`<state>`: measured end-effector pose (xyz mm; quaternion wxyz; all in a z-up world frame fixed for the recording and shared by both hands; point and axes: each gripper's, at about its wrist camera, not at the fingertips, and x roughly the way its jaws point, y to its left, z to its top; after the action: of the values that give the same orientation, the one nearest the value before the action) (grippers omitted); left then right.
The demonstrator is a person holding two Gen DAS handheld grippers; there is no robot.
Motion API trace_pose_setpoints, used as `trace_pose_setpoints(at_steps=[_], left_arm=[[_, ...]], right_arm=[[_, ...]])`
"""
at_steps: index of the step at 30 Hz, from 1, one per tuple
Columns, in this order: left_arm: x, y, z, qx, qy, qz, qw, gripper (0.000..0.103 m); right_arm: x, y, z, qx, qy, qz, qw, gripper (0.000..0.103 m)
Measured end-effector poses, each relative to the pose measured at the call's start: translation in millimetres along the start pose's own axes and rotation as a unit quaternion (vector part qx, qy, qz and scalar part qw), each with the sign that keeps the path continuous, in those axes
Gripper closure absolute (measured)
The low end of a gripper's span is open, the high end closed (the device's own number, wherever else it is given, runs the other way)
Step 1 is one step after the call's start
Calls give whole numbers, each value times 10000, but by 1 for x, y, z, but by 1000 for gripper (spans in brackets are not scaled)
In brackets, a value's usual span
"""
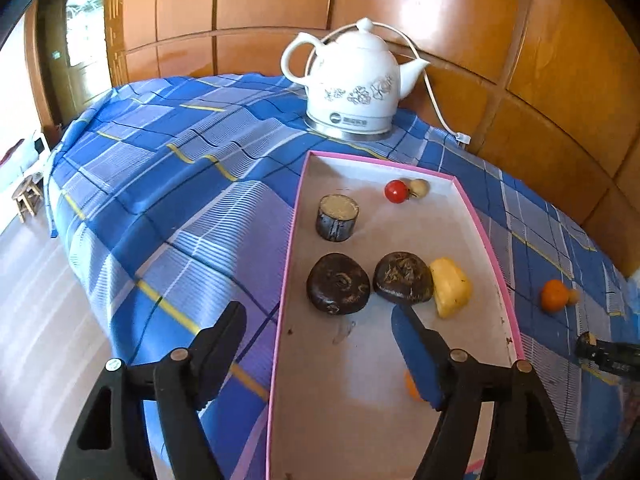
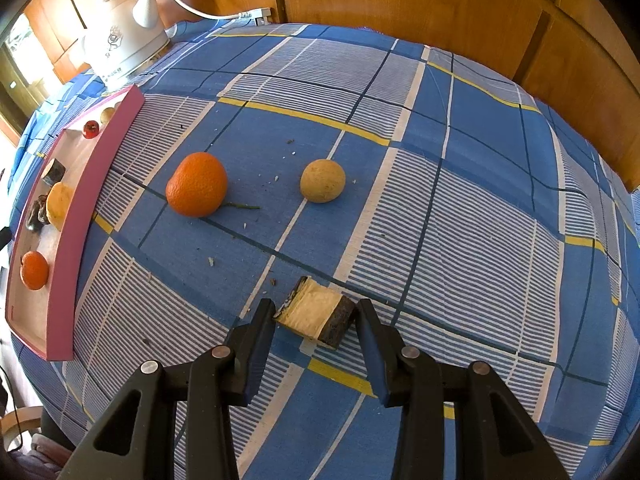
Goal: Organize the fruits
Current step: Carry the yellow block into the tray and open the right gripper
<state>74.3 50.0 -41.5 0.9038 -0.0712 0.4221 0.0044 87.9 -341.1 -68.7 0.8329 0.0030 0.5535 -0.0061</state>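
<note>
Right wrist view shows the right gripper point(image 2: 316, 320) spread wide with a cut piece of fruit point(image 2: 316, 317) lying on the tablecloth point(image 2: 460, 220) directly between its fingertips, dark rind toward the right finger, pale flesh facing up. Its long side runs roughly across the gap, so a straight close should catch it. The pink tray point(image 2: 76, 236) lies off to the left. The left gripper point(image 1: 320, 328) hangs spread and empty over that tray, so the right one is nearer.
</note>
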Motion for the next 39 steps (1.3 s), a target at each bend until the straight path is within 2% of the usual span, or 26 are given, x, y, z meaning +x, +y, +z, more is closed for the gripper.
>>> trace_pose_setpoints(at_steps=[6,14,24,29,37,39], left_arm=[[-17,-5,-6,136,-249,275,9992,16],[-28,-16,-10,322,-447,365,9978,3],[-32,-15,-12,302,-444,331,9980,1],[-31,-11,-12,277,-445,367,9980,1],[-32,-4,-13,184,-464,313,9983,1],[-34,-2,-12,155,-503,301,9982,1]], right_arm=[[-1,2,-1,-16,-9,-40,10000,61],[-1,4,-2,-47,-42,-84,9999,61],[-5,7,-5,-44,-71,-129,9999,61],[-26,25,-1,-146,-260,291,9991,61],[-56,100,25,-710,-657,1262,9873,61],[-58,116,35,-802,-725,1386,9844,61]])
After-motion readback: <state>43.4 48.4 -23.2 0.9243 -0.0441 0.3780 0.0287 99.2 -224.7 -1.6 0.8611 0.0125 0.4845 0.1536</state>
